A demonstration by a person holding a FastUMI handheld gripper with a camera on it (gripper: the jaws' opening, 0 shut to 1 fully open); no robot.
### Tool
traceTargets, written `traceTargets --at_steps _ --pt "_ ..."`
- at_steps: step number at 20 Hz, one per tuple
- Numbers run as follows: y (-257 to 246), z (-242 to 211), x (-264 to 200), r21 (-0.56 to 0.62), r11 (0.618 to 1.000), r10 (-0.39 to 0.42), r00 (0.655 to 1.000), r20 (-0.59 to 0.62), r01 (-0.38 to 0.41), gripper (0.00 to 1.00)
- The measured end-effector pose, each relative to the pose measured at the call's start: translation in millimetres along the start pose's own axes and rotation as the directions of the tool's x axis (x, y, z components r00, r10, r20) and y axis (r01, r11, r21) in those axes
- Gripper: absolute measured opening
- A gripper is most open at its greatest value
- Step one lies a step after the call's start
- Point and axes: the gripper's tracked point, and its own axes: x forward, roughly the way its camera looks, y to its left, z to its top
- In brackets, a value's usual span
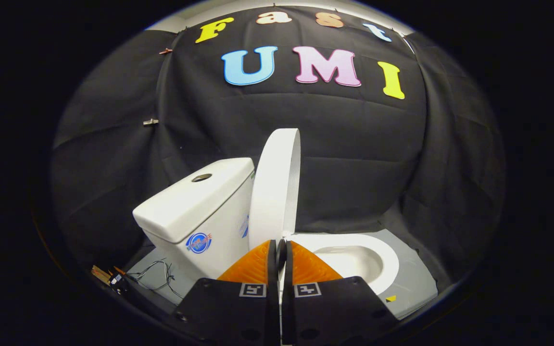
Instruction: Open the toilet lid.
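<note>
A white toilet stands on a grey floor sheet. Its lid (277, 185) is raised upright, leaning toward the cistern (200, 206) on the left, seen nearly edge-on. The seat ring and bowl (354, 259) lie open to the right of the lid. My gripper (281, 250) sits just in front of the lid's lower edge, near the hinge end. Its two fingers are pressed together with only a thin slit between them, and nothing is held in that slit.
A round flush button (201, 178) sits on top of the cistern. Loose wires (159, 276) and small parts (108, 278) lie on the floor left of the toilet. The grey floor sheet (411, 283) reaches right to the black cloth wall.
</note>
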Motion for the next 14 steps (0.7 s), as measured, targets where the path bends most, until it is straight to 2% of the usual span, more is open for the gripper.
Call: traceTargets --at_steps 5,14 --pt "23.0 0.4 3.5 0.000 0.999 0.050 0.999 0.013 -0.050 0.07" --pt "57.1 -5.9 6.8 0.000 0.995 0.095 0.995 0.005 -0.095 0.07"
